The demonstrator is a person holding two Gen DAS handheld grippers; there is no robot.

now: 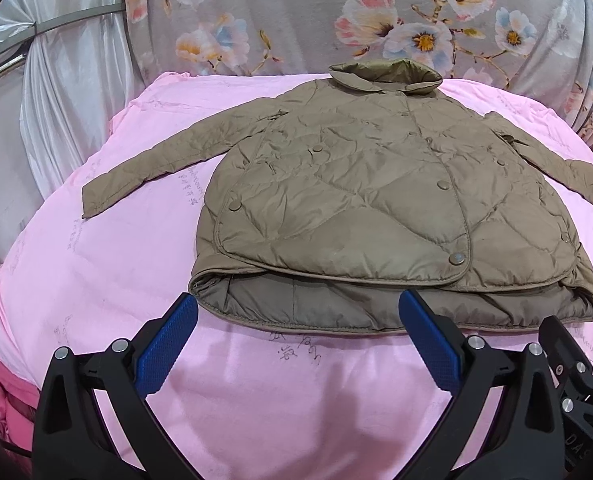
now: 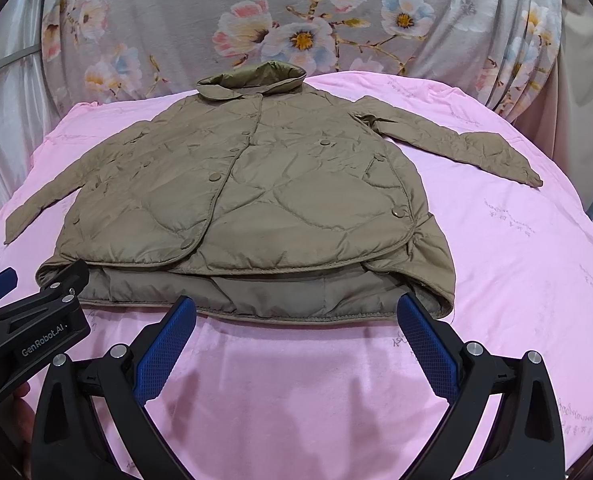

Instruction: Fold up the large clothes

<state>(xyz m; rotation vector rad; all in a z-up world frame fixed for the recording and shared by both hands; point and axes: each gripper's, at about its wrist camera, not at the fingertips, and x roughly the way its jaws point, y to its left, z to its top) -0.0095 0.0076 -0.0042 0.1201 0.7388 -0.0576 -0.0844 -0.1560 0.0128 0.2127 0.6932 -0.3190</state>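
An olive-brown quilted jacket (image 1: 360,200) (image 2: 256,200) lies flat, front side up, on a pink sheet, collar at the far end and both sleeves spread outward. Its snap-button front is closed and the hem faces me. My left gripper (image 1: 296,308) stands open just short of the hem's left part, holding nothing. My right gripper (image 2: 296,312) stands open just short of the hem's right part, also holding nothing. The left gripper's body (image 2: 36,320) shows at the left edge of the right wrist view.
The pink sheet (image 1: 96,272) (image 2: 516,260) covers a rounded bed surface with bare cloth around the jacket. A grey floral cloth (image 1: 336,12) hangs behind. White drapery (image 1: 56,100) is at the far left, and a red-pink cloth (image 1: 0,392) lies at the lower left.
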